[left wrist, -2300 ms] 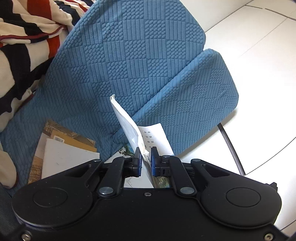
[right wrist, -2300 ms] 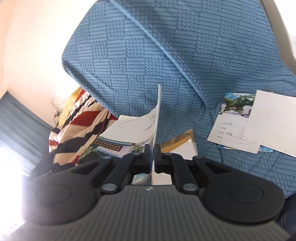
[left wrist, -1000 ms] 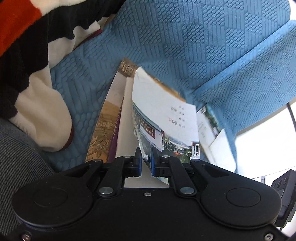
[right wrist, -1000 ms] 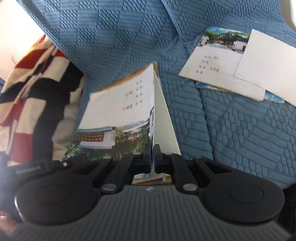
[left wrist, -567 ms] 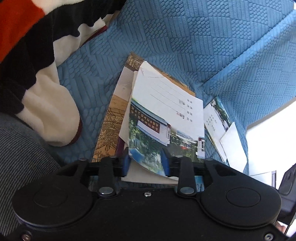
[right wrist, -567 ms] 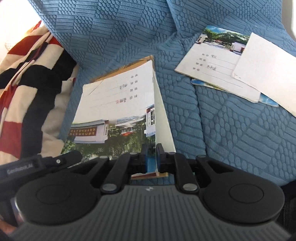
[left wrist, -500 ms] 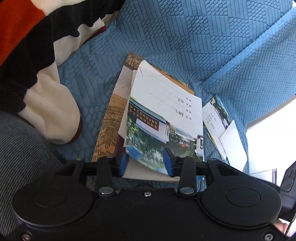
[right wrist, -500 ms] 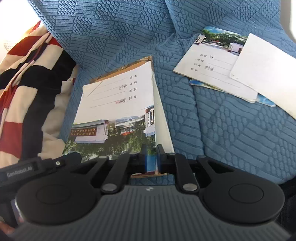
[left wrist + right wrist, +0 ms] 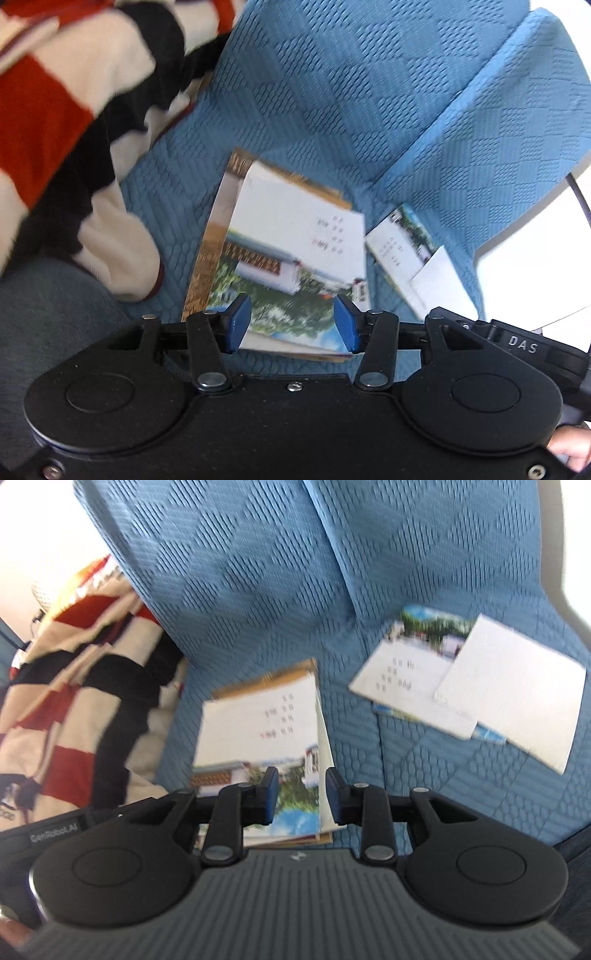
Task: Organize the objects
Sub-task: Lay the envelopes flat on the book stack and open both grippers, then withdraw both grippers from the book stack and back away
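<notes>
Two booklets are left loose toward the right edge of the blue sofa seat, beside the stack. Both the left gripper and right gripper are spread, empty (nothing pinched). One booklet should be pinched by its near edge.

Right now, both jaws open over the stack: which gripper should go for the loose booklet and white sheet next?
Right, probably. The right gripper sits at the stack's right edge, with open blue cushion between it and the loose booklet and white sheet. The left gripper is centred over the stack, farther from them.
</notes>
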Demonstrator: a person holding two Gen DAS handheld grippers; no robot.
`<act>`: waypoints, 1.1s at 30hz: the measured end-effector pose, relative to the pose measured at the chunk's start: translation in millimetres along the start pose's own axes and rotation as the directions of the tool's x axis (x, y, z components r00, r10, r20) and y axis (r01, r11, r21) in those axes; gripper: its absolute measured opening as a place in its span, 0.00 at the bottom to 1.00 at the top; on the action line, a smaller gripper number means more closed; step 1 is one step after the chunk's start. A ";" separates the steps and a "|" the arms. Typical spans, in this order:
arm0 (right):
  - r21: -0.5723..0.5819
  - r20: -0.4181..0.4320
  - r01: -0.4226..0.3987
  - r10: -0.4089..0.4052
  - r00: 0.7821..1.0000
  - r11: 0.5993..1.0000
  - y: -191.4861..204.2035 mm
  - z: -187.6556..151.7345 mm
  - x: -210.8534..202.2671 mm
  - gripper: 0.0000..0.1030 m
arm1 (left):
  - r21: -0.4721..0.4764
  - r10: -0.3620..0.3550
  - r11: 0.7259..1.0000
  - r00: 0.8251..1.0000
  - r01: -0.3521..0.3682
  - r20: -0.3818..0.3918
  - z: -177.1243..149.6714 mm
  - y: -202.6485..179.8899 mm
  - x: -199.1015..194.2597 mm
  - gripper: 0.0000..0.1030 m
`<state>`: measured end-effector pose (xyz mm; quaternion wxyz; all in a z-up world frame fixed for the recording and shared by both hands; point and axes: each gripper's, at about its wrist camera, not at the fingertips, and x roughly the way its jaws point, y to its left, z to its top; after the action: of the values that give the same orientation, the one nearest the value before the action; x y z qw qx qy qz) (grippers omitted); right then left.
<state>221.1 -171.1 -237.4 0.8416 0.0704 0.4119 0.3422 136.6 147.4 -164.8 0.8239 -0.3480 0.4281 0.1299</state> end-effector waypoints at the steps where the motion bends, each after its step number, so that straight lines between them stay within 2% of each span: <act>1: -0.005 0.015 -0.006 0.006 1.000 1.000 1.0 2.7 -7.4 0.31 | 0.012 0.001 1.000 1.000 -0.001 0.013 1.7 -4.7 -5.4 0.47; 8: -0.040 0.111 -0.033 0.037 0.993 0.999 7.8 13.1 -57.9 0.31 | 0.101 -0.018 0.995 0.997 0.009 0.081 14.2 -36.6 -42.4 0.49; 12: -0.073 0.133 -0.040 0.050 0.990 0.997 11.2 9.1 -79.9 0.31 | 0.145 -0.013 0.989 0.992 -0.006 0.126 16.0 -50.5 -62.5 0.52; 23: -0.113 0.153 -0.014 0.031 0.988 0.994 6.4 -14.7 -114.9 0.31 | 0.190 -0.069 0.981 0.986 0.040 0.152 0.9 -75.5 -97.4 0.59; 33: -0.083 0.181 0.013 0.002 0.983 0.996 -6.3 -33.7 -133.1 0.31 | 0.237 -0.078 0.971 0.987 0.043 0.138 -20.7 -98.4 -97.6 0.60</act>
<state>142.5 -265.8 -176.0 0.8787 0.0649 0.3191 0.3491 115.7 70.2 -49.7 0.8918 -0.2514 0.3679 0.0788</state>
